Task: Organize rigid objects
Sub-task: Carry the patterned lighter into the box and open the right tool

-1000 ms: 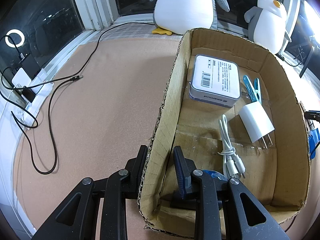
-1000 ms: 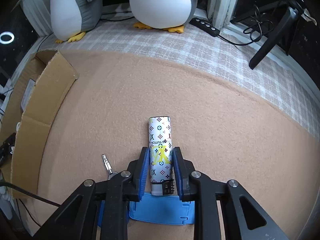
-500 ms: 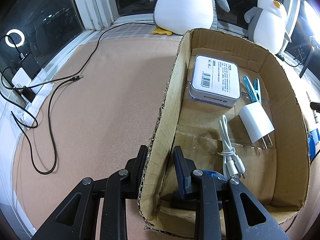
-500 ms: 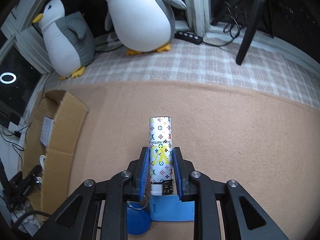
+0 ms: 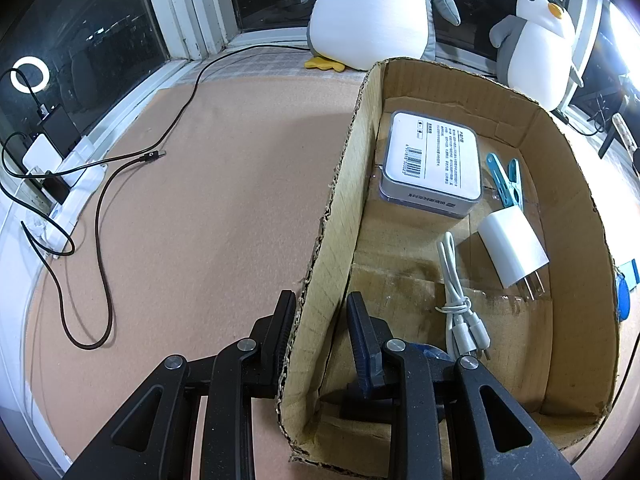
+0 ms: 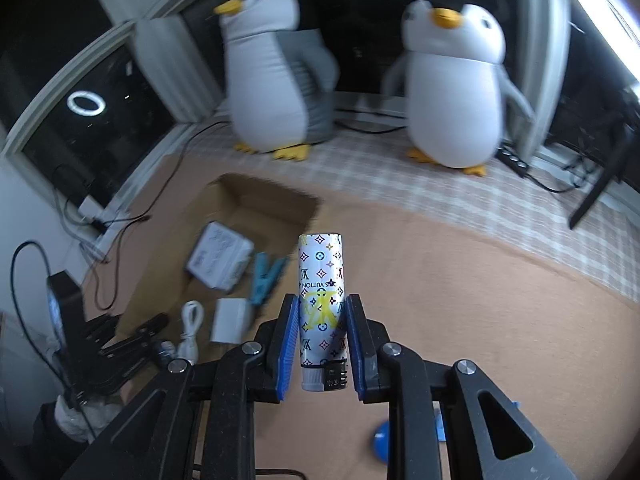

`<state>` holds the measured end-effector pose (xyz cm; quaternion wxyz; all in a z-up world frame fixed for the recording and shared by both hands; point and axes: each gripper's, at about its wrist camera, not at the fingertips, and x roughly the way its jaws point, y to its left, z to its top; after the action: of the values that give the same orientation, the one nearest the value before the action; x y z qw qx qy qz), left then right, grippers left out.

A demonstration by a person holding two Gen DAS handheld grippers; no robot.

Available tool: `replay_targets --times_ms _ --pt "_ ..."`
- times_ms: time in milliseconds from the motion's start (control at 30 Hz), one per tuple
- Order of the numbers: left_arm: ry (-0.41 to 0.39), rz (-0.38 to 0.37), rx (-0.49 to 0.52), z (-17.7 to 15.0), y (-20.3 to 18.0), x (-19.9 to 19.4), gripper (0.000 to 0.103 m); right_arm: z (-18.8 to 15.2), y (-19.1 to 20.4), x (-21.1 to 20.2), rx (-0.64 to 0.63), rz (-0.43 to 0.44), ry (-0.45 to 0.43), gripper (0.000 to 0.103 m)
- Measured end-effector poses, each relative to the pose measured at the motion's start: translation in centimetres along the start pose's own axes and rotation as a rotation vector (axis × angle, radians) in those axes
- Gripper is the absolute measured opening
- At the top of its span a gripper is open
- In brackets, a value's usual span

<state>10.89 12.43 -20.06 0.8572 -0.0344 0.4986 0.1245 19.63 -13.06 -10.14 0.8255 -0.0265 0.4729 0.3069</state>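
- The right gripper (image 6: 319,340) was clenched on a patterned lighter (image 6: 321,300); the blue pads pressed its two sides, and the lighter pointed away from the camera, lifted above the tan mat (image 6: 460,304).
- Below and to the left of the lighter stood the cardboard box (image 6: 256,200), open at the top.
- The left gripper (image 5: 320,332) had one finger outside and one finger inside the left wall of the cardboard box (image 5: 340,200). The outer finger lay against the wall; between the wall and the inner finger a gap showed, so I cannot tell if it really gripped.
- Inside the box, near the left gripper, lay a white cable (image 5: 456,304), bundled.
- To the right of the cable lay a white charger plug (image 5: 512,252).
- Further away lay a teal clothespin (image 5: 508,184), and left of it a white flat case (image 5: 434,164) with a barcode label.
- Outside the box on the right, a blue tag (image 5: 622,294) lay on the mat.
- At the far side two plush penguins (image 6: 452,92) stood by the window.
- A black cable (image 5: 104,200) curled on the mat at the left.
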Motion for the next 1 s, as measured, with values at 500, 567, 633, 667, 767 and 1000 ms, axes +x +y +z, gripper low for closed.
replay_targets --times_ms 500,567,633,667,767,1000 --pt "-0.001 0.0 0.0 0.0 0.0 0.0 0.028 -3.5 8.7 4.2 -0.173 0.113 0.137 0.021" --pt "-0.001 0.0 0.001 0.0 0.0 0.0 0.028 -3.7 9.3 4.6 -0.183 0.1 0.145 0.021" --pt "-0.001 0.0 0.0 0.0 0.0 0.0 0.028 -3.9 9.8 5.1 -0.194 0.096 0.158 0.021" --pt "-0.001 0.0 0.0 0.0 0.0 0.0 0.028 -4.1 10.1 5.4 -0.199 0.093 0.165 0.021" --pt "-0.001 -0.002 -0.002 0.1 0.0 0.0 0.028 -4.6 10.6 6.1 -0.216 0.083 0.179 0.021" --pt "-0.004 -0.003 -0.005 0.1 0.1 0.0 0.028 -5.0 10.9 6.7 -0.234 0.056 0.186 0.021"
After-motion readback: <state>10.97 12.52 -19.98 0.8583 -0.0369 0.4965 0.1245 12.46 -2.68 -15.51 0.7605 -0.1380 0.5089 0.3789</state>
